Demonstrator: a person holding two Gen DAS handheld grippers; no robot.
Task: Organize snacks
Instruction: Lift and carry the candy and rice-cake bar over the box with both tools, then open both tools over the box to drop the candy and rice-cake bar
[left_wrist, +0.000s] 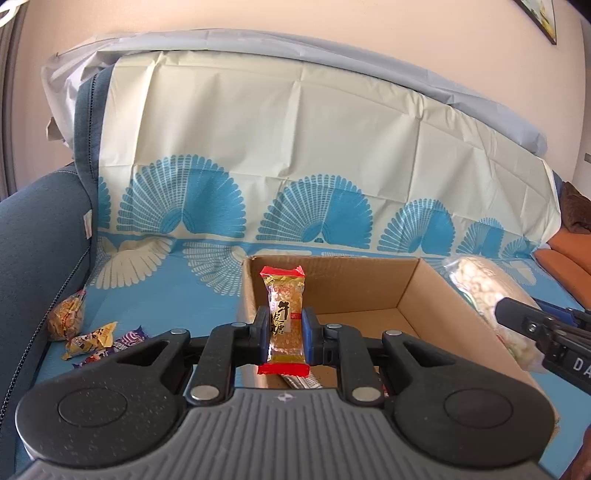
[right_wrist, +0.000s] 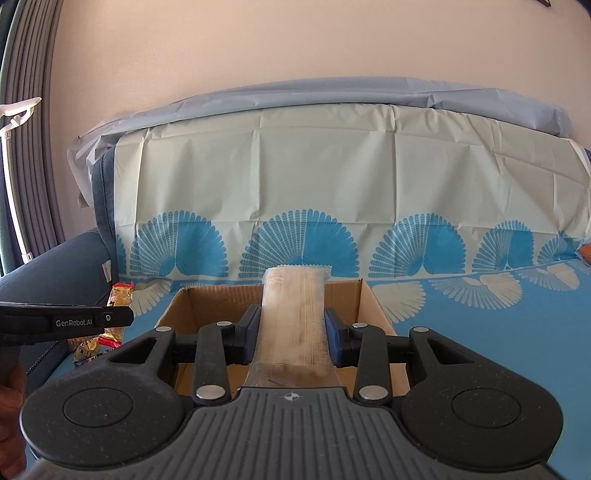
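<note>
I am holding a small red-ended candy packet (left_wrist: 286, 319) upright in the left gripper (left_wrist: 286, 330); its two fingers are pinched narrow on the packet's middle, so the red top seal is sticking up beyond the fingertips and the red bottom seal is hanging just behind them, toward the camera. Past the fingertips, and slightly to their right, the open cardboard box (left_wrist: 424, 291) is sitting on the blue fan-patterned cover (left_wrist: 207, 288). The packet is hovering over the box's near-left corner. Below the fingers, inside the box, I am seeing the ends of a couple of wrappers (left_wrist: 301, 380), though most of the floor that shows is bare cardboard. Off to the left of the fingers, loose snacks (left_wrist: 92, 336) are lying on the cover near the sofa arm.

In the right gripper (right_wrist: 291, 334) I am gripping a long clear bag of pale ring-shaped snacks (right_wrist: 293, 314), the fingers partly closed against its two sides. The bag is running forward between the fingers and well past the tips, with its crimped far end reaching over the box (right_wrist: 369, 306). From this side the box is lying straight ahead under the fingers, and the bag is hiding much of its inside. To the left of these fingers, the left gripper's finger (right_wrist: 74, 319) is reaching in with the candy packet (right_wrist: 120, 295) showing behind it.
</note>
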